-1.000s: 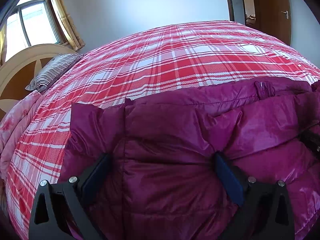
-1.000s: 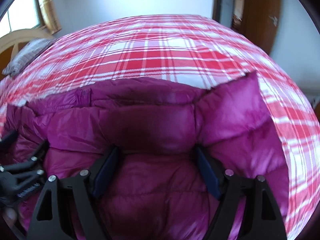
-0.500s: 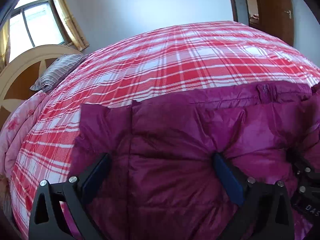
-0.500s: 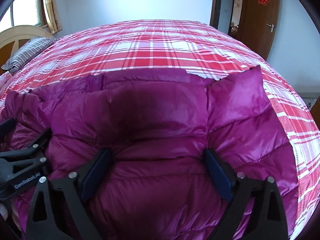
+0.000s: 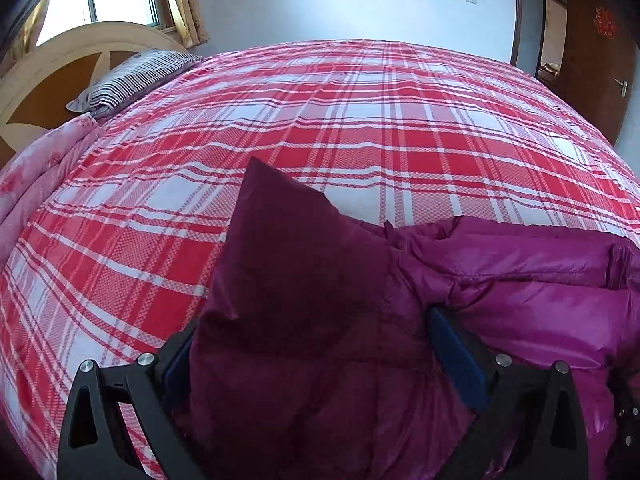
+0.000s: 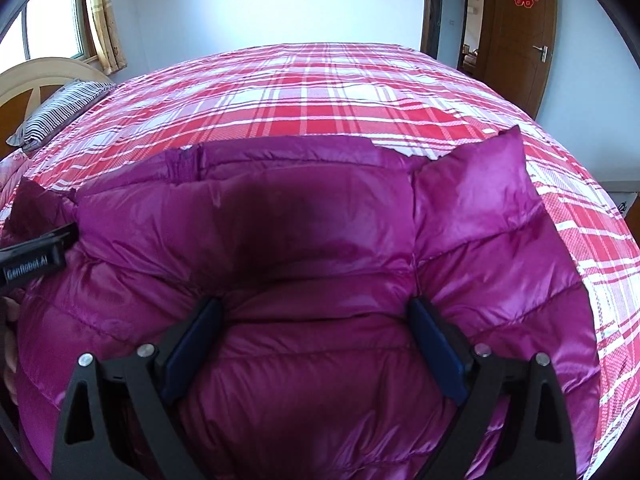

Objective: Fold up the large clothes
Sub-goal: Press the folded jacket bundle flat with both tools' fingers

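A large magenta puffer jacket (image 6: 320, 240) lies bunched on the red plaid bed (image 6: 320, 92). My right gripper (image 6: 316, 328) has its blue pads wide apart with a thick fold of the jacket pressed between them. My left gripper (image 5: 312, 344) likewise holds a bulky part of the jacket (image 5: 300, 280) between its pads, with a dark corner of it standing up. The left gripper's body also shows at the left edge of the right wrist view (image 6: 36, 256). How firmly either grips is not visible.
The plaid bedspread (image 5: 360, 120) stretches far beyond the jacket. A striped pillow (image 5: 132, 76) and a wooden headboard (image 5: 60, 80) are at the far left, with a pink quilt (image 5: 36, 184) beside them. A brown door (image 6: 516, 32) stands at the far right.
My left gripper has swung left and lifted, so its view now shows more bed and a raised jacket corner. The right gripper has stayed on the same fold, with the jacket spread slightly further.
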`<state>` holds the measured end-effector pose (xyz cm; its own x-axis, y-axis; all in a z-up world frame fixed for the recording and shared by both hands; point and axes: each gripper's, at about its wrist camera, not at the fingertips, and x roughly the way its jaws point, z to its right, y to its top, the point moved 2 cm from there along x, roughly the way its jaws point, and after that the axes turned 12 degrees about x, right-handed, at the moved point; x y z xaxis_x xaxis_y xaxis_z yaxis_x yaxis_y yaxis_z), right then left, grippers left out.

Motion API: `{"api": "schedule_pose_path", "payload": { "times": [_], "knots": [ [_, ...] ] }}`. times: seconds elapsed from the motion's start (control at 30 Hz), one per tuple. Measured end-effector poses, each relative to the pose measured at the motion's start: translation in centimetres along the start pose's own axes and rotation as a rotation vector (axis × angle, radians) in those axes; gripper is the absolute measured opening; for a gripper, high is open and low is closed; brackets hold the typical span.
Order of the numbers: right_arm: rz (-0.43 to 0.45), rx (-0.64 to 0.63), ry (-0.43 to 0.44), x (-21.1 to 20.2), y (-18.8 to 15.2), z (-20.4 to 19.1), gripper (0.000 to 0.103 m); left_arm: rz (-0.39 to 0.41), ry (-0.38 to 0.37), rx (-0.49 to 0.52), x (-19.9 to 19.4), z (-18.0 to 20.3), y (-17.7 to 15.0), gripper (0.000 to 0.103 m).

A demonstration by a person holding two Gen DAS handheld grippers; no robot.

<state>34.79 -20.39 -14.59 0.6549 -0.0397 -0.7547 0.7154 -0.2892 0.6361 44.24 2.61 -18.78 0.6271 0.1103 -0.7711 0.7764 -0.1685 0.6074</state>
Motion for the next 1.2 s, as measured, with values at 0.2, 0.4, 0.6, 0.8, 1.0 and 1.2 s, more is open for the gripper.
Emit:
{"api": "schedule_pose_path", "payload": {
  "times": [0.2, 0.4, 0.6, 0.8, 1.0, 1.2],
  "knots": [
    [0.01, 0.037, 0.105, -1.5, 0.8, 1.0, 0.087, 0.018, 0.033, 0.017, 0.0, 0.6, -0.1, 0.102],
    [0.138, 0.211, 0.18, -5.5, 4.6, 6.2, 0.086, 0.019, 0.04, 0.022, -0.1, 0.5, -0.1, 0.102],
    [0.018, 0.236, 0.063, 0.4, 5.3, 10.0, 0.077, 0.035, 0.117, 0.071, -1.4, 1.3, 0.3, 0.102],
    [0.019, 0.211, 0.027, 1.1, 5.0, 9.4, 0.079, 0.117, 0.036, 0.071, -7.2, 4.4, 0.8, 0.102],
    [0.021, 0.22, 0.038, 1.1, 5.1, 9.7, 0.079, 0.067, 0.078, 0.199, -5.6, 9.1, -0.1, 0.102],
    [0.021, 0.218, 0.035, 1.3, 5.1, 9.8, 0.079, 0.033, 0.04, 0.163, -3.6, 9.0, -0.6, 0.102]
  ]
}}
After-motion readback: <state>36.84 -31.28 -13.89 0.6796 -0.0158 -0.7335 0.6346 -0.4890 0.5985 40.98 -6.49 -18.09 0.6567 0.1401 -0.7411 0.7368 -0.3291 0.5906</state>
